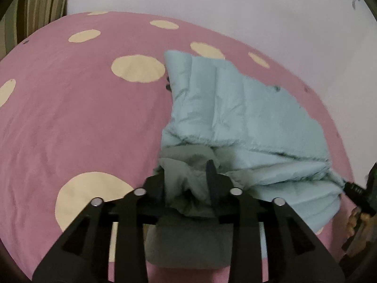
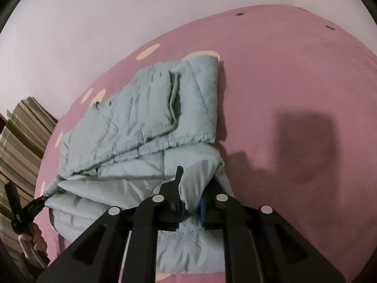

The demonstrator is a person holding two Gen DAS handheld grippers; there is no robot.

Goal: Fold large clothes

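Observation:
A pale blue-green quilted jacket (image 1: 235, 108) (image 2: 132, 122) lies folded over itself on the pink bed sheet (image 1: 70, 118) (image 2: 294, 70). In the left wrist view my left gripper (image 1: 186, 174) stands with its jaws apart, and a loose bunch of the jacket's edge lies between the fingers. In the right wrist view my right gripper (image 2: 193, 184) has its fingers close together, pinching a fold of the jacket's near corner. Each gripper also shows in the other's view at the jacket's far corner: the right gripper (image 1: 353, 188) and the left gripper (image 2: 35, 205).
The sheet carries large cream dots (image 1: 137, 68). A pale wall (image 1: 235, 4) (image 2: 82, 35) rises behind the bed. Striped fabric (image 1: 35, 4) (image 2: 21, 129) stands beside the bed's edge. A person's hand (image 1: 353, 221) (image 2: 35, 238) holds each gripper's handle.

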